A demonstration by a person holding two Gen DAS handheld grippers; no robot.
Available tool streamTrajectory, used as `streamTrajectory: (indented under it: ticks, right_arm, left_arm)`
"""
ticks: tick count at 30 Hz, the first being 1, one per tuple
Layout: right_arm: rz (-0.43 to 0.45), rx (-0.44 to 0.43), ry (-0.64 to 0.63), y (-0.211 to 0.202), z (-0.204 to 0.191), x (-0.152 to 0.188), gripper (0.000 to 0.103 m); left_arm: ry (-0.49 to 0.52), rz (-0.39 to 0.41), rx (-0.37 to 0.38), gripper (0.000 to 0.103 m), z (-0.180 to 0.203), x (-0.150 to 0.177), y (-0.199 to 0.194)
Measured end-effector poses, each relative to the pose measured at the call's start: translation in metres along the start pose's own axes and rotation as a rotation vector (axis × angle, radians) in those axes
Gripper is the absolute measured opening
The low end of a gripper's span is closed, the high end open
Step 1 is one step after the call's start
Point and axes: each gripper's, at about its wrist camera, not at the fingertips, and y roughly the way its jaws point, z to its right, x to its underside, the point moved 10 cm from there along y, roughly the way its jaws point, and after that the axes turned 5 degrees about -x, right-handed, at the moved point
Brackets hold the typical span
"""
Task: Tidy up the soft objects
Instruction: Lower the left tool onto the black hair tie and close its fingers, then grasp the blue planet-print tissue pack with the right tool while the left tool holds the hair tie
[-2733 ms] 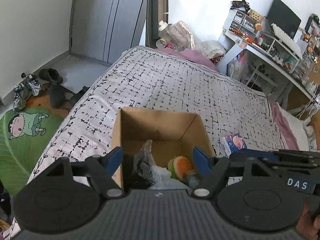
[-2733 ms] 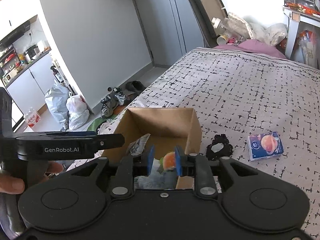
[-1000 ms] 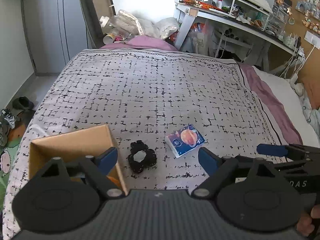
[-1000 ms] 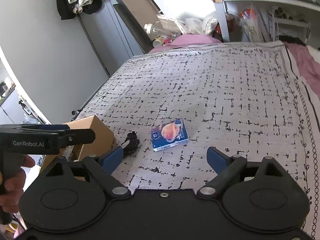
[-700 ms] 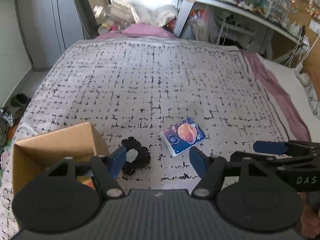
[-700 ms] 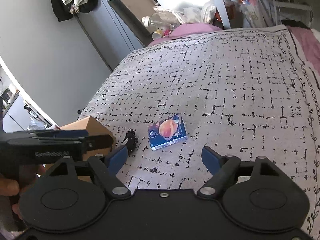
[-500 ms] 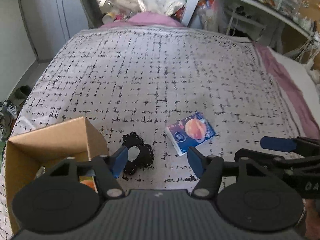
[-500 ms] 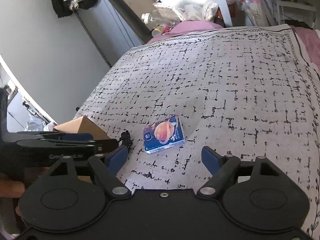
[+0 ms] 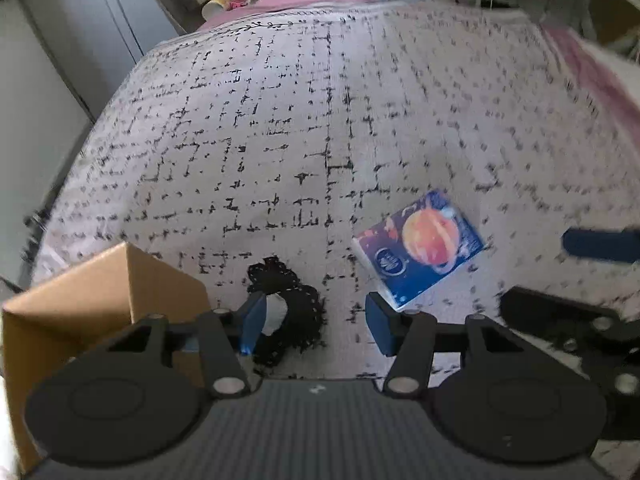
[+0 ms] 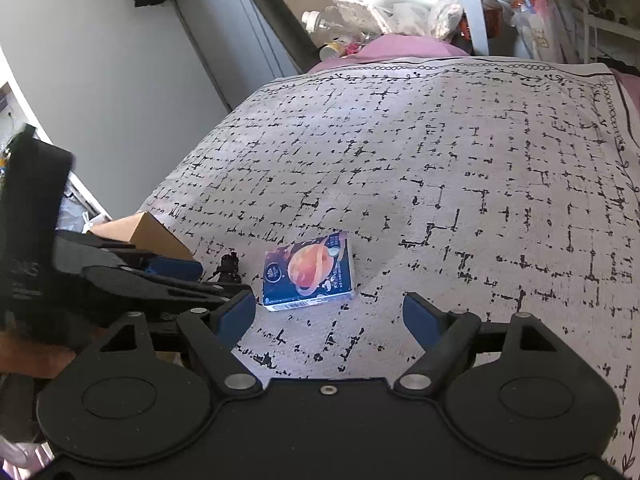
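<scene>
A black scrunchie [image 9: 294,308] lies on the patterned bedspread just right of the cardboard box [image 9: 100,288]. My left gripper [image 9: 316,322] points steeply down over it. Its jaws are closing with the scrunchie between them, close to the left pad; the right pad stands apart from it. A blue tissue pack with an orange planet [image 10: 308,270] lies just ahead of my right gripper [image 10: 328,316], which is open and holds nothing. In the right wrist view the scrunchie [image 10: 230,266] is mostly hidden behind the left gripper's body.
The bedspread [image 10: 460,168] stretches ahead. The box [image 10: 148,232] sits at the bed's left edge beside a grey wall. A pink pillow and bottles [image 10: 352,24] lie at the head end, with a cluttered desk at far right.
The left gripper swung from over the box to the scrunchie, sank toward the bed, and its jaws narrowed. The right gripper opened wide, then dropped closer to the tissue pack.
</scene>
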Motion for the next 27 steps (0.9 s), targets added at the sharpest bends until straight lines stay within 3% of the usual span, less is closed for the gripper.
streamTrajectory:
  ticks: [11, 18, 27]
  right_arm:
    - [-0.013, -0.032, 0.052, 0.009, 0.012, 0.01, 0.08]
    - [-0.006, -0.048, 0.012, 0.013, 0.004, 0.007, 0.08]
    - [0.008, -0.038, -0.002, 0.021, -0.001, 0.003, 0.08]
  left_arm:
    - [0.092, -0.024, -0.108, 0.044, 0.006, 0.005, 0.015]
    - [0.059, -0.044, -0.106, 0.026, -0.001, 0.006, 0.021]
    - [-0.013, -0.01, -0.036, 0.013, -0.005, 0.001, 0.012]
